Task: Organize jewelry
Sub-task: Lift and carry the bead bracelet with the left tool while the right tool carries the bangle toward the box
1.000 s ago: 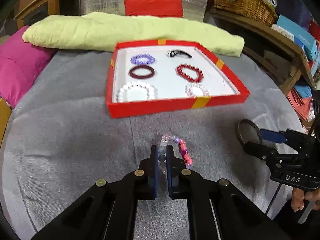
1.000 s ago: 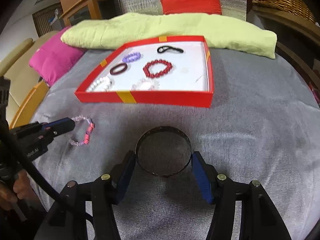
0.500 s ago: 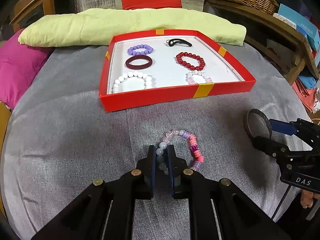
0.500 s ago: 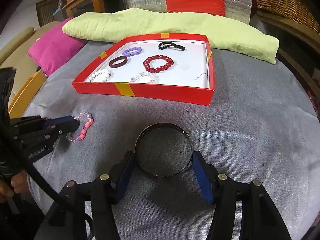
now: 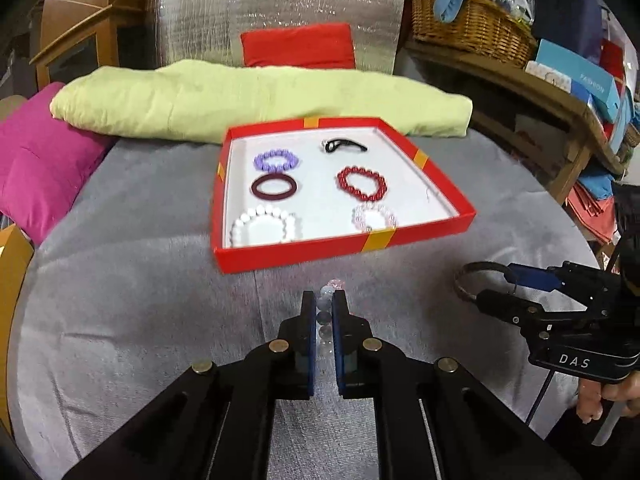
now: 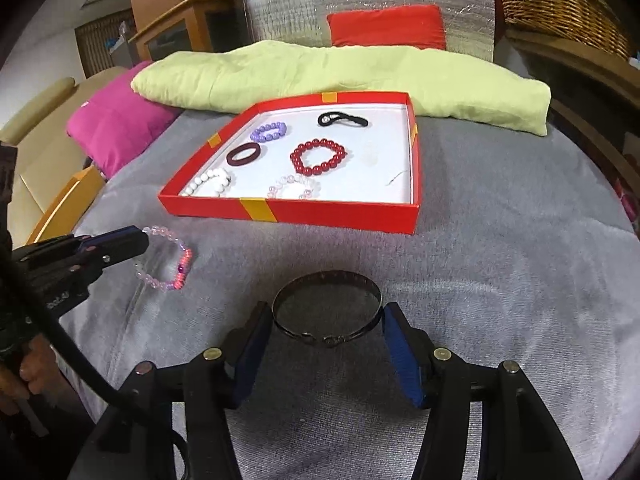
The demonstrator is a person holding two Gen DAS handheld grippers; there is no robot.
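A grey cloth-covered table carries a red tray and, seemingly, a yellow-green cushion.

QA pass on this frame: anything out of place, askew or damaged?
Nothing damaged. Two pieces remain outside the red tray: the pink beaded bracelet, pinched in the left gripper, and the dark metal bangle between the right gripper's jaws. A stray thread-like bit lies in the tray's right side.

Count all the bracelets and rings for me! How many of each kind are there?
Beaded bracelets: 5 (purple, red, white, pale pink, pink-and-clear in the left gripper)
Solid dark red ring: 1
Dark metal bangle: 1
Black hair tie: 1
Total: 8
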